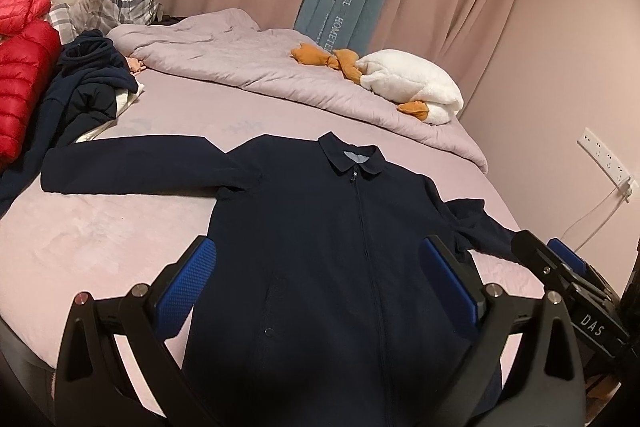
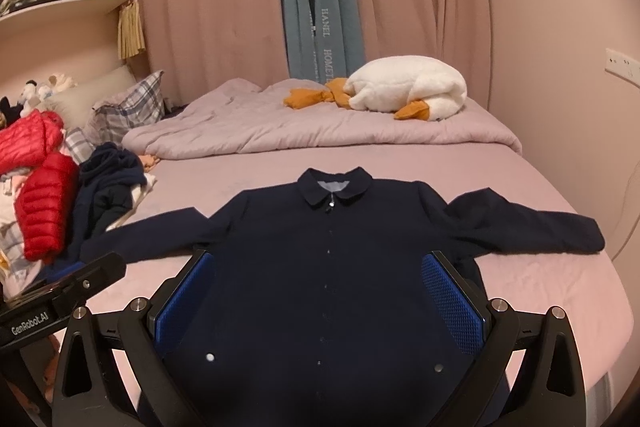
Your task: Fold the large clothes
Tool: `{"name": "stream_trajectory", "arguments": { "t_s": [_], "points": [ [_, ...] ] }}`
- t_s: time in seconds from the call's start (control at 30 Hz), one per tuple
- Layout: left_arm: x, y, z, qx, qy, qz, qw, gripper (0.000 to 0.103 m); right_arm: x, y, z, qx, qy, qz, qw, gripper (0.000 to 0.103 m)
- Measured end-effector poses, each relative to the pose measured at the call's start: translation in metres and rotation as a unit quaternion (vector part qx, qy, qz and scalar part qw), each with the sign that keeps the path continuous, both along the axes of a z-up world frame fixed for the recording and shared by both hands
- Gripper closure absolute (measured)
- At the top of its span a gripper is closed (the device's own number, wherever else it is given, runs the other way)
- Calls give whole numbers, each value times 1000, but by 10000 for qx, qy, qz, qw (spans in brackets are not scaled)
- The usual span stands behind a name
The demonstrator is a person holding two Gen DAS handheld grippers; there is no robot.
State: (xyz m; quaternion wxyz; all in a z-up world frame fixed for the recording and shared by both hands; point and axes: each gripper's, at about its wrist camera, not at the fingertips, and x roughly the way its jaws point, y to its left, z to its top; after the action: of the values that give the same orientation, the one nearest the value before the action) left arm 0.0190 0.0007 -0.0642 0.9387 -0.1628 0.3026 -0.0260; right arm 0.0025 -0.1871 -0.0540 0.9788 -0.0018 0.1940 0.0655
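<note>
Bed [image 1: 100,239]: pink sheet fills the middle and lower frame of both your views; bare sheet lies to the lower left and lower right of the jacket.
Curtains [image 2: 208,7]: pink folds across the top of both views, with a blue-grey lettered strip [image 2: 320,7] hanging at upper centre.
Navy jacket [image 2: 320,267]: your task garment lies flat, front up, zipped, collar toward the top of the frame, both sleeves spread out sideways. In the left wrist view the right-hand sleeve [image 1: 476,223] is rumpled near the shoulder.
Quilt [image 2: 260,127]: bunched in a ridge across the bed above the collar, apart from the jacket.
Clothes pile: a red puffer jacket [image 2: 44,203] and dark navy garments [image 2: 108,187] sit at the left edge, just beside the end of the left-hand sleeve.
Plush goose [image 2: 404,87]: white with orange feet, on the quilt at upper right, well apart from the jacket.
Plaid pillow [image 2: 128,103]: upper left, behind the pile.
Left gripper [image 1: 320,287]: your blue pads [image 1: 188,287] stand wide apart over the jacket's lower body, holding nothing.
Right gripper [image 2: 320,299]: jaws likewise spread wide over the jacket's lower front, empty; whether they touch the cloth cannot be told.
Wall socket [image 1: 604,155]: right edge, with a cable hanging down.
</note>
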Motion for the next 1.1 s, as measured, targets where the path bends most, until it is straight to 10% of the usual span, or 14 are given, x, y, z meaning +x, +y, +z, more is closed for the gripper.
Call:
{"name": "stream_trajectory", "arguments": {
  "t_s": [0.77, 1.1],
  "points": [
    [11, 24, -4, -259, -46, 98, 9996, 5, 5, -7, -2, 82, 70, -151, 9998, 0],
    [17, 177, 0, -1110, -448, 2009, 9723, 9, 5, -64, 12, 626, -10, -358, 9974, 24]
  ]
}}
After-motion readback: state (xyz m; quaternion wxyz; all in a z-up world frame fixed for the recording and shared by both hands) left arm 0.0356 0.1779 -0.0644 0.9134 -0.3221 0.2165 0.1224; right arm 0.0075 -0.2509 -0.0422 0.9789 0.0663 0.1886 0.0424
